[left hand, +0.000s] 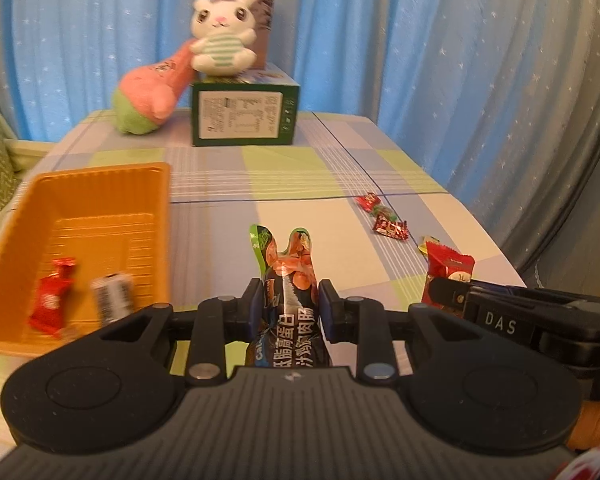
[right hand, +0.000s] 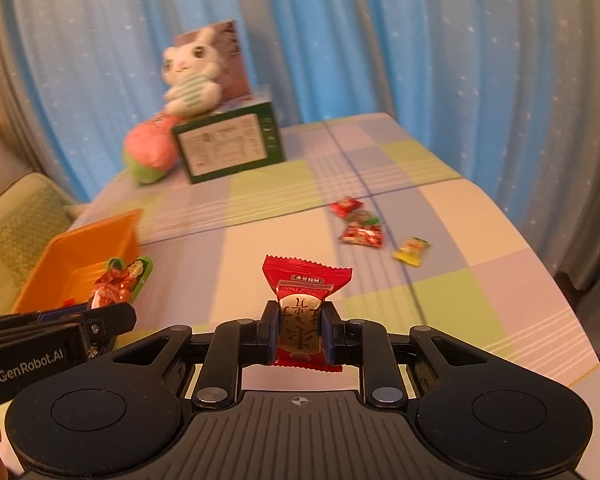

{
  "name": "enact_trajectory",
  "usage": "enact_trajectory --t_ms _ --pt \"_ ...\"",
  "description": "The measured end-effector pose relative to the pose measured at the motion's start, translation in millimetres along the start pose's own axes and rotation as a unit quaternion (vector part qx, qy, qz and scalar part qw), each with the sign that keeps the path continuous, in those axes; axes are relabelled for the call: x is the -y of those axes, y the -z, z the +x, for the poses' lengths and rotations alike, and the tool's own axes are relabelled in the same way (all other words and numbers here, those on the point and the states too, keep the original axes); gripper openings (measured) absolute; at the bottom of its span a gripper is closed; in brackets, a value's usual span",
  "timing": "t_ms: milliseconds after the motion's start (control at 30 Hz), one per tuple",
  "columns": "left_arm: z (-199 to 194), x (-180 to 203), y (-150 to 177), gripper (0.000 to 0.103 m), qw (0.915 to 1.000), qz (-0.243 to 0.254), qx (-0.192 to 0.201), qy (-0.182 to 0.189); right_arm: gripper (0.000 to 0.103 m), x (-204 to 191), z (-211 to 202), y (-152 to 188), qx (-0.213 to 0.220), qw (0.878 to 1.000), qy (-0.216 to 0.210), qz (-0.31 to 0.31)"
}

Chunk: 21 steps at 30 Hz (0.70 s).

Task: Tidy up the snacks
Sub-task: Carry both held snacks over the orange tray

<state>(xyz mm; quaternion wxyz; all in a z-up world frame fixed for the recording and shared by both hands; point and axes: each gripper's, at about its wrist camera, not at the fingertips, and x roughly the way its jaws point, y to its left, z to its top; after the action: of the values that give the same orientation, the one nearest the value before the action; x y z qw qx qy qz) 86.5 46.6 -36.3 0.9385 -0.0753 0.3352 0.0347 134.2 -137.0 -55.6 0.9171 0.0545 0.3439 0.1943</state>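
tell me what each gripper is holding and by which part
The left gripper is shut on the dark sausage packet, around its middle. The right gripper is shut on the red candied date packet, across its middle.

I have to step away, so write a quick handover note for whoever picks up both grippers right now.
Left gripper: shut on the sausage packet, beside the orange tray.
Right gripper: shut on the red date candy, above the table.
Done: two snacks lie in the tray, a red packet and a pale one.
Left: drop both held snacks in, then collect the loose candies and the yellow one.
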Motion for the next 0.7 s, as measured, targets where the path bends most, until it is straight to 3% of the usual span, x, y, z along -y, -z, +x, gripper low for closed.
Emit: enact_trajectory --t_ms 300,700 --pt "-52.2 -32.1 4.7 0.026 0.9991 -0.009 0.023 -0.033 0.022 -46.0 -19.3 4.9 0.004 0.999 -0.037 -0.028" --pt "-88.3 -68.5 6.8 0.026 0.9971 -0.035 0.038 -0.057 0.022 -96.1 -27.5 3.1 0.010 0.995 -0.077 -0.067"
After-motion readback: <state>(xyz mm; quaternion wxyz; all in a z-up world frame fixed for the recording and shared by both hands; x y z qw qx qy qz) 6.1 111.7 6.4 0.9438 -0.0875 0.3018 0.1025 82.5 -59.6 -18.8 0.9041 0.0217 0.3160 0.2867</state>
